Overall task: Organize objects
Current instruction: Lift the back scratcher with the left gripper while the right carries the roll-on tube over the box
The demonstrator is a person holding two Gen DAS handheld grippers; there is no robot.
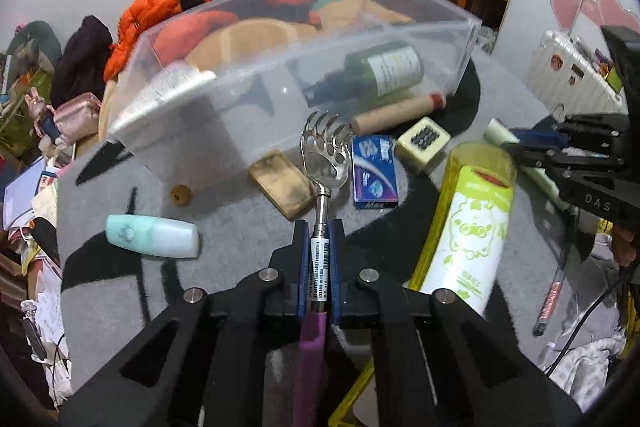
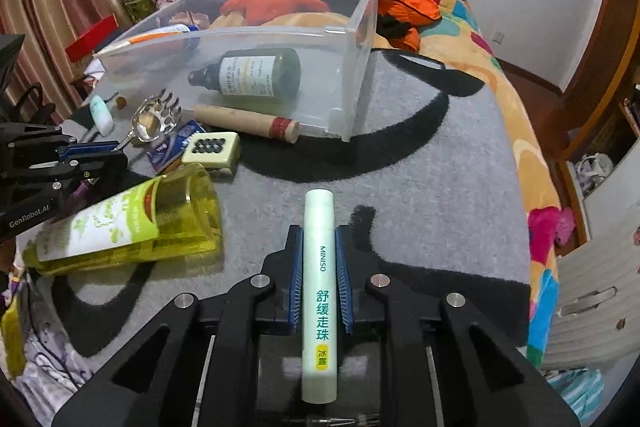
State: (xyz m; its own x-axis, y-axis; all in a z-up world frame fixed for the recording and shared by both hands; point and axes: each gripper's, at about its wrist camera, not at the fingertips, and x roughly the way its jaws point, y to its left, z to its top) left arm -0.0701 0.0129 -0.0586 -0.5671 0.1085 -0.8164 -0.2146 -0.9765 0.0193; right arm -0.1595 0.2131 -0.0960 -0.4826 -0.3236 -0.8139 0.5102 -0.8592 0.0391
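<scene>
A: Which step are we on?

B: Both loaded, looks like mid-carry. Left gripper (image 1: 319, 231) is clenched on the bear-claw back scratcher (image 1: 323, 163), pads round the barcoded shaft, purple handle trailing back, claw head pointing fwd over the grey rug (image 1: 240, 227). Right gripper (image 2: 319, 239) is clamped on the pale green MINISO roll-on tube (image 2: 319, 291), tube lying along the fingers w/ its tip sticking out past them.

A: Target?

B: Prob the clear plastic bin (image 2: 352, 39), judging by what's in it already: a dark green spray bottle (image 2: 256, 75) lying on its side and a white tube (image 2: 160, 35) near the far-left corner.

A: Next move needs?

B: Lift each item over the near wall, then let go inside. The scratcher is long, so I'd tip the claw end in first. The bin's near rim stands well above the rug, so both need height before going fwd.

A: Room?

B: Right side's open: bare rug between the right gripper and the bin. Left is crowded: wooden rolling pin (image 2: 248, 123) touching the bin's front, mahjong-style tile block (image 2: 212, 147), blue Max box (image 1: 375, 171), tan block (image 1: 282, 183) all in the path. Yellow-green bottle (image 2: 132, 219) lies between the two grippers. Mint bottle (image 1: 152, 235) sits off left. Rug's right edge drops off toward the bright blanket, so stay inboard
</scene>
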